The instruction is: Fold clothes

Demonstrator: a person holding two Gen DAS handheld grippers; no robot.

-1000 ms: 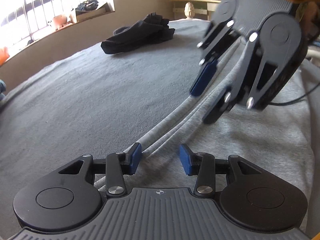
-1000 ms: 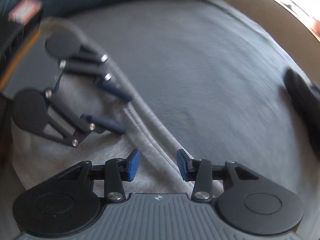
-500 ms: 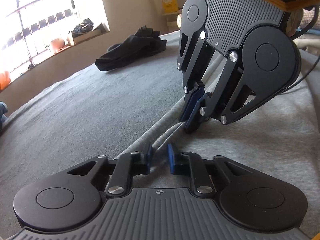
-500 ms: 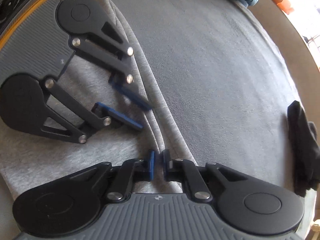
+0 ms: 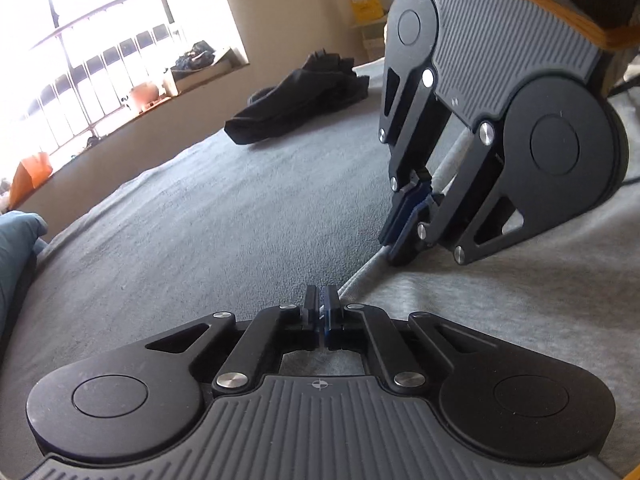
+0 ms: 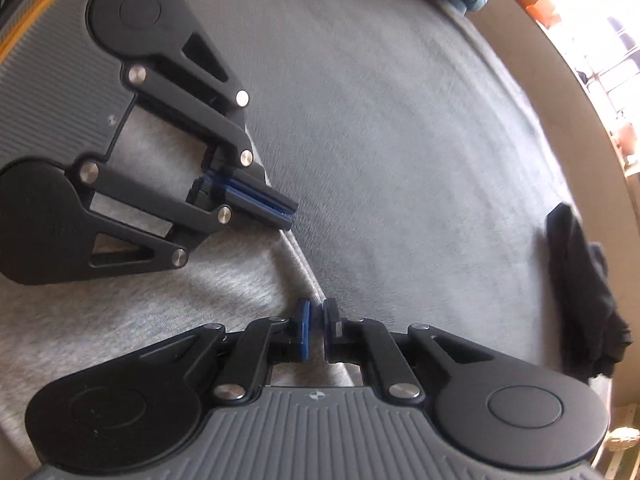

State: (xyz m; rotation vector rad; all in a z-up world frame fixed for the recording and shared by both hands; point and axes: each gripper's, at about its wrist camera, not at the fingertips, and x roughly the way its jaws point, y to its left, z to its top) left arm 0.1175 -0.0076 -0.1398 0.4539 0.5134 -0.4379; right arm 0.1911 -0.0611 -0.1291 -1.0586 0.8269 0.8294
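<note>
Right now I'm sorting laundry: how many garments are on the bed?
2. A light grey garment lies nearest, pinched along its edge by both tools. A black garment sits bunched farther off, nearer the window. Others may lie out of view.

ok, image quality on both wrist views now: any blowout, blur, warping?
Left wrist: window blown out white, bed edge bowed by the fisheye, left gripper sharp. Right wrist: glare in the top right corner, light grey garment slightly smeared, black clothes soft near the rim.
</note>
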